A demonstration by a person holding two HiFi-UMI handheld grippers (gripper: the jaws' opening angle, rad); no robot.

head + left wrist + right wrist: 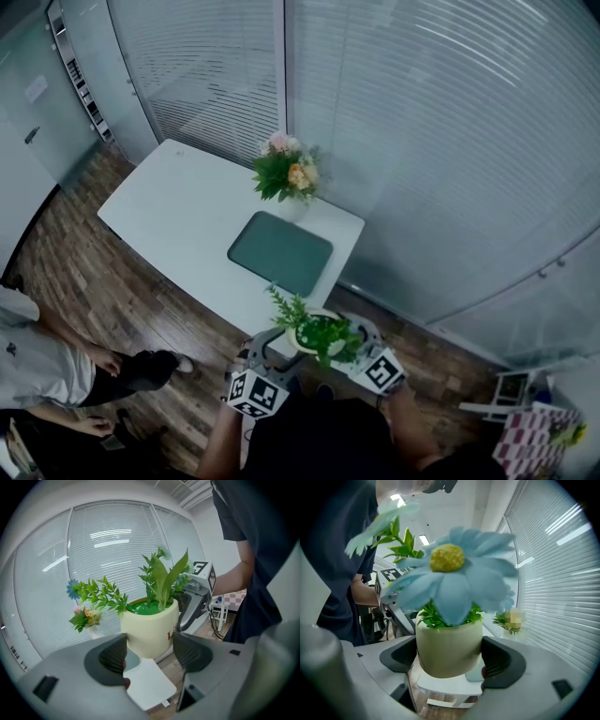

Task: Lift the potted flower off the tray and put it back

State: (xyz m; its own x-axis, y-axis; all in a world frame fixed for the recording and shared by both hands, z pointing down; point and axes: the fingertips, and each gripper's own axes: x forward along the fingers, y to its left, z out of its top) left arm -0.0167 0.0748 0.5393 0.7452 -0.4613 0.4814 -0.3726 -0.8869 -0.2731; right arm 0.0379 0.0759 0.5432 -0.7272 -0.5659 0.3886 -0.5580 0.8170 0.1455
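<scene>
- Head view: the potted flower [323, 336] is held in the air close to the person's body, well apart from the green tray [279, 251] lying on the white worktop [178, 206]. A bouquet [288, 173] stands just beyond the tray. The pot is flanked by the left tool [272, 342] and the right tool [361, 333].
- Left gripper view: the cream pot's lower sides are met by both pads [112, 654] of the left tool, so the pot is grasped near the tips. The right tool is seen at the pot's far side.
- Right gripper view: the pot is clamped between the right tool's jaws, with both pads against its sides. A blue flower [450, 581] fills the upper view.
</scene>
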